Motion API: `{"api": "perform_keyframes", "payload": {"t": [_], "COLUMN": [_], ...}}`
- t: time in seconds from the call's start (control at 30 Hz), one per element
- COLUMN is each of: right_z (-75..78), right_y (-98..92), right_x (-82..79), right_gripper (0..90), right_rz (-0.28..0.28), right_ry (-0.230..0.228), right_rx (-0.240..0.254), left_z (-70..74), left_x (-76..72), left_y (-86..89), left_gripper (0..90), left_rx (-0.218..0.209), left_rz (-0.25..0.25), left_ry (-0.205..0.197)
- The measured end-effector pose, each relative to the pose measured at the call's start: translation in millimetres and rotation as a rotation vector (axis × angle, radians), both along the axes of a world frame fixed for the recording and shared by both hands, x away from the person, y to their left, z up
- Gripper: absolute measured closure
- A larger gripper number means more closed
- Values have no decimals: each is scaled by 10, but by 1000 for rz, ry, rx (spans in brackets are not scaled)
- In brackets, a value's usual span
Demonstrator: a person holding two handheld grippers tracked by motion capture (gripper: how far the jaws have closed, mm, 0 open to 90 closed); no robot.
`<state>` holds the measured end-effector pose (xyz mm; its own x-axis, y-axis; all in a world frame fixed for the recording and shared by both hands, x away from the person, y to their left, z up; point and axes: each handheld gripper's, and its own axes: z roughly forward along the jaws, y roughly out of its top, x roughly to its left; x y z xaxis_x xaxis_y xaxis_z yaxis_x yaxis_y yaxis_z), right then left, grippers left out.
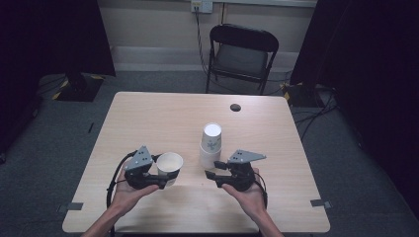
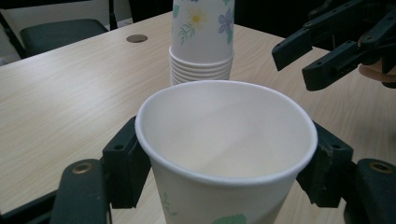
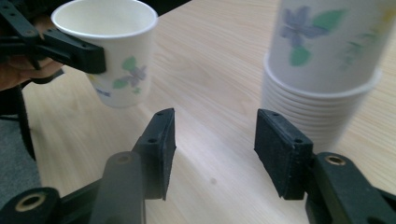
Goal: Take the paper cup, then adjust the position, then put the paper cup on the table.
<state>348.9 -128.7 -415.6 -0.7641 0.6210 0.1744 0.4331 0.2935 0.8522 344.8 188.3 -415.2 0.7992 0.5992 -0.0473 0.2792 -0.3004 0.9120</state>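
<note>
My left hand-held gripper (image 2: pixel 224 168) pinches an upright flowered paper cup (image 2: pixel 226 154) over the table (image 1: pixel 163 118); my right hand-held gripper (image 3: pixel 215 149) stands spread, empty, beside the upside-down cup stack (image 3: pixel 327 70).

Matt paper cup (image 2: pixel 224 154) with floral print; smooth pale wood-grain table (image 1: pixel 163 118).

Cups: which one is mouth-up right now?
The single cup clamped in the left gripper is mouth-up, its empty inside showing. The others sit upside down, nested in the stack beside the right gripper.
</note>
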Motion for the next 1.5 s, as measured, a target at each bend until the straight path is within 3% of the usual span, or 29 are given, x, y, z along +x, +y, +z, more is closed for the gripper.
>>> {"api": "perform_keyframes", "payload": {"t": [0.23, 0.4, 0.57, 0.63, 0.7, 0.87, 0.93, 1.07, 1.17, 1.3, 1.5], "right_z": [-50, -130, -232, -248, -273, -409, -470, -561, -665, -708, -759], "right_y": [-266, -484, -687, -777, -886, -1099, -1146, -1197, -1235, -1255, -1239], "right_x": [0, -6, 17, 11, 5, 45, 73, 126, 195, 208, 237], "right_gripper": [453, 371, 313, 292, 292, 262, 249, 223, 220, 219, 213], "right_rz": [-62, -137, -200, -219, -237, -283, -296, -331, -351, -357, -372], "right_ry": [-2, 0, 27, 19, 18, 43, 64, 85, 115, 129, 136], "right_rx": [-7, -14, -39, -67, -71, -100, -111, -148, -183, -200, -244], "left_z": [47, 28, 30, 29, 16, -76, -113, -162, -153, -167, -319], "left_x": [85, 203, 346, 396, 453, 588, 643, 764, 876, 991, 1102], "left_y": [121, 184, 258, 280, 306, 332, 345, 358, 382, 385, 341], "left_gripper": [310, 317, 319, 322, 324, 323, 323, 325, 330, 330, 338], "left_rx": [-33, -45, -64, -36, -46, -11, -19, 22, -1, 22, 64], "left_rz": [52, 94, 115, 138, 150, 211, 230, 245, 264, 267, 299], "left_ry": [7, 3, 41, 35, 40, 40, 50, 64, 57, 43, 79]}}
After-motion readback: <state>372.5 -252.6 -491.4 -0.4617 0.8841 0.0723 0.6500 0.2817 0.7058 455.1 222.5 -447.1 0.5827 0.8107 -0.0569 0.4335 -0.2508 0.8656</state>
